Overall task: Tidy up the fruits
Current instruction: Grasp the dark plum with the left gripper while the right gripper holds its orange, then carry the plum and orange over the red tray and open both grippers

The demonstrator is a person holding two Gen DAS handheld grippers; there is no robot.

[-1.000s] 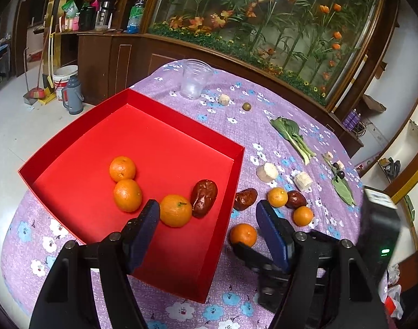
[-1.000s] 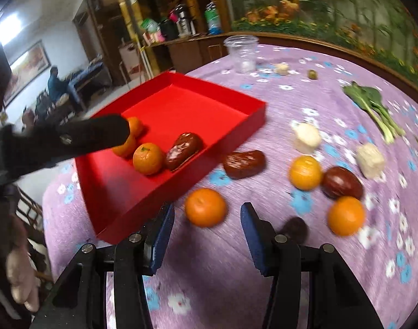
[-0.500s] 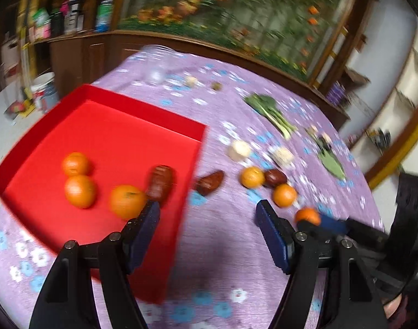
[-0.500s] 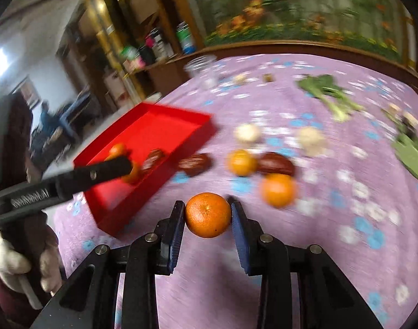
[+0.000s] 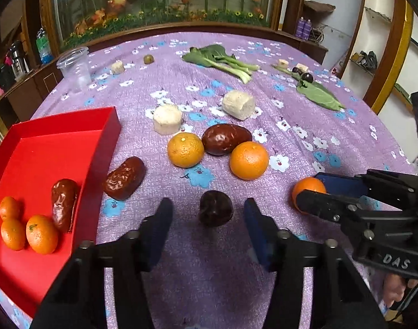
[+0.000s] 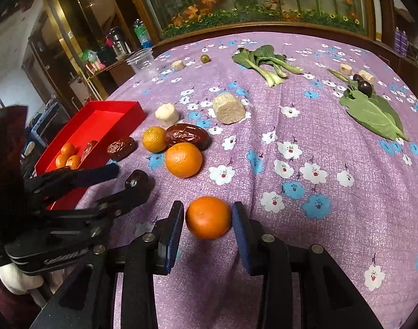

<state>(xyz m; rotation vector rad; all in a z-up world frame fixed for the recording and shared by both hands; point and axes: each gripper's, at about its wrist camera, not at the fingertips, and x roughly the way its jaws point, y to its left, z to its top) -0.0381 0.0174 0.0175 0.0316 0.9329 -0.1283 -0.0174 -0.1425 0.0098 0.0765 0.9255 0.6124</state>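
- step in hand: sorting fruit into the red tray [image 5: 110,126]. right gripper [image 6: 208,223] is pinching an orange [image 6: 208,217] between its blue pads, low over the worktop [image 6: 318,142], well right of the tray.
- left gripper [image 5: 208,213] jaws have just been closing in; a dark round fruit [image 5: 216,211] sits between them, but pads don't look to press it yet, so i read it as spread, not gripping.
- next, i'd judge: right carries the orange over the tray wall & drops it w/ the 3 oranges + date [image 5: 63,204] already inside; left needs to finish the pinch on the dark fruit before lifting.
- left view only: the tray floor and its contents clearly, plus a gap either side of the dark fruit.
- right view only: both pads flat on the orange. there the left finger hides most of the dark fruit, so contact can't be told.
- loose on the cloth: two oranges, two dates near the tray.
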